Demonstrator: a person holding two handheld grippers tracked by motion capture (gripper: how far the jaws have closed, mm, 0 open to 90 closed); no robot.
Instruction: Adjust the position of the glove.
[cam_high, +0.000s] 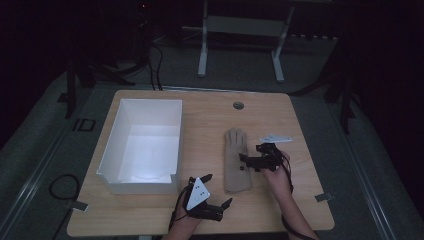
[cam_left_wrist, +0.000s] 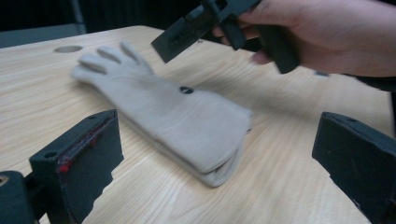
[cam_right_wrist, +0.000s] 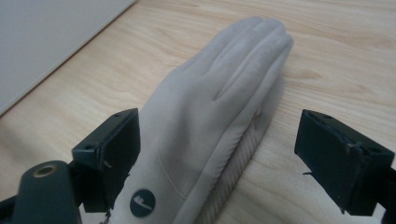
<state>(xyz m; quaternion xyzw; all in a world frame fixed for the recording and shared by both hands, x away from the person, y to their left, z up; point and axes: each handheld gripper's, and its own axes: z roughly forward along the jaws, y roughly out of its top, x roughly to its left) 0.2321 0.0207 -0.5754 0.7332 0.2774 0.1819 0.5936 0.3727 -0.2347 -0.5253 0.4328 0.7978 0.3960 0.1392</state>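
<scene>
Right claw (cam_high: 248, 159), jaws spread wide, straddles the cuff end of a beige glove (cam_high: 236, 160) lying flat mid-bench, fingers toward the far edge. Left claw (cam_high: 216, 190), equally agape and holding nothing, hovers near the front edge. A white bin (cam_high: 120, 130) occupies the left of the wooden bench (cam_high: 300, 200); the surrounding room is dark.

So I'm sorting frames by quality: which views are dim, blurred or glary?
High view: dim, dark surroundings, glare on the white bin's floor. Left gripper view: the right gripper and hand look motion-blurred, the glove fairly sharp. Right gripper view: evenly lit, glove fingertips soft.
</scene>
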